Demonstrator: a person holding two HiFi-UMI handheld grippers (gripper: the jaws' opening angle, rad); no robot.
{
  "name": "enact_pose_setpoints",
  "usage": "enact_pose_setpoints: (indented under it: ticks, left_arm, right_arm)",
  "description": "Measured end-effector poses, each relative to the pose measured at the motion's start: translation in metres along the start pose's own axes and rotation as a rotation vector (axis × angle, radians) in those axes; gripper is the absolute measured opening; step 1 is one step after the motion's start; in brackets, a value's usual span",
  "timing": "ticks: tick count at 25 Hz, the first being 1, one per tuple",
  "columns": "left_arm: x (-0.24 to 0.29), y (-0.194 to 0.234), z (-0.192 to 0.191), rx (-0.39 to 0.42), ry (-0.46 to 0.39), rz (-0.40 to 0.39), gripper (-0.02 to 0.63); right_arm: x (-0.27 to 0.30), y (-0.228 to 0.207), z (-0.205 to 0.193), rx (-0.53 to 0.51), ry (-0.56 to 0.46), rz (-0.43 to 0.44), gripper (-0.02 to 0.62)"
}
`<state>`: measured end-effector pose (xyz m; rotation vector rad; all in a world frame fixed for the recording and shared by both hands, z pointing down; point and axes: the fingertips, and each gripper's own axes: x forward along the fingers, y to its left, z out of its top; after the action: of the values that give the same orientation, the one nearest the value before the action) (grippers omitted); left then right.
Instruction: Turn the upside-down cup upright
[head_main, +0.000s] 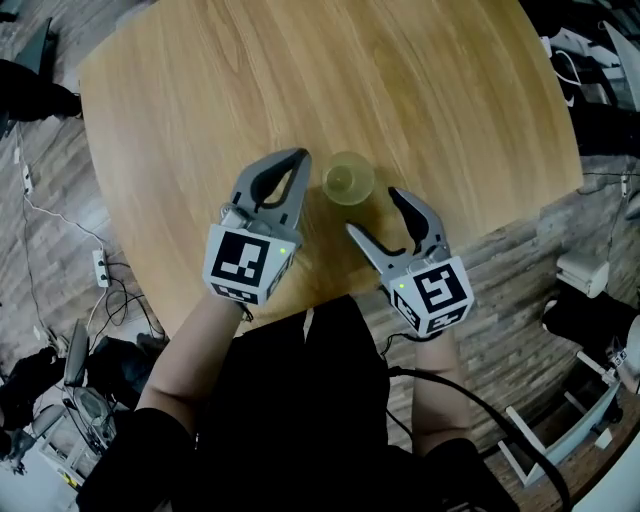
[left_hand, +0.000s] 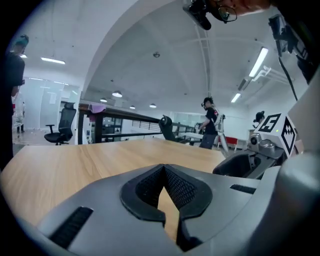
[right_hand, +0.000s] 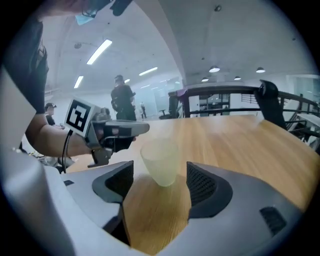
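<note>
Wooden table (head_main: 450, 100): upright cup (head_main: 348, 180) ahead of right gripper (head_main: 372, 211), jaws wide; left gripper (head_main: 298, 158) jaws closed.

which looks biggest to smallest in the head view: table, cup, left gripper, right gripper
1. table
2. left gripper and right gripper: about alike, so not ranked against each other
3. cup

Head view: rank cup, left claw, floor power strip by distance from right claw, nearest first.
1. Cup, just ahead of the right claw.
2. Left claw, beyond the cup, leftward.
3. Power strip, on the floor, far left.
</note>
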<state>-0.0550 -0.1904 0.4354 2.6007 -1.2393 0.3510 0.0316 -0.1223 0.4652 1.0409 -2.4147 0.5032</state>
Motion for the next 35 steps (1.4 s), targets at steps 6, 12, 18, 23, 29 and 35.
enact_pose_setpoints:
  ticks: [6,12,18,23,29,35]
  left_arm:
    - [-0.071,-0.053,0.101,-0.024,-0.147,-0.035,0.008]
    - [-0.134,-0.112,0.181,-0.078,-0.251,-0.021,0.008]
    - [-0.17,-0.143,0.208,-0.102,-0.302,0.009,0.008]
    - [-0.175,-0.179,0.223,-0.062,-0.336,0.012,0.008]
    - [-0.17,-0.203,0.229,-0.035,-0.347,0.065,0.008]
    - [-0.167,-0.206,0.227,-0.051,-0.346,0.143,0.008]
  right_arm:
    - [-0.093,0.021,0.113,0.029,-0.269,-0.254,0.048]
    - [-0.164,0.058,0.165,-0.043,-0.386,-0.362,0.014]
    - [-0.198,0.096,0.185,-0.051,-0.455,-0.264,0.012]
    - [-0.225,0.093,0.197,-0.045,-0.517,-0.224,0.012]
    - [-0.248,0.083,0.199,-0.042,-0.548,-0.189,0.012]
    - [-0.261,0.074,0.188,-0.043,-0.543,-0.159,0.012]
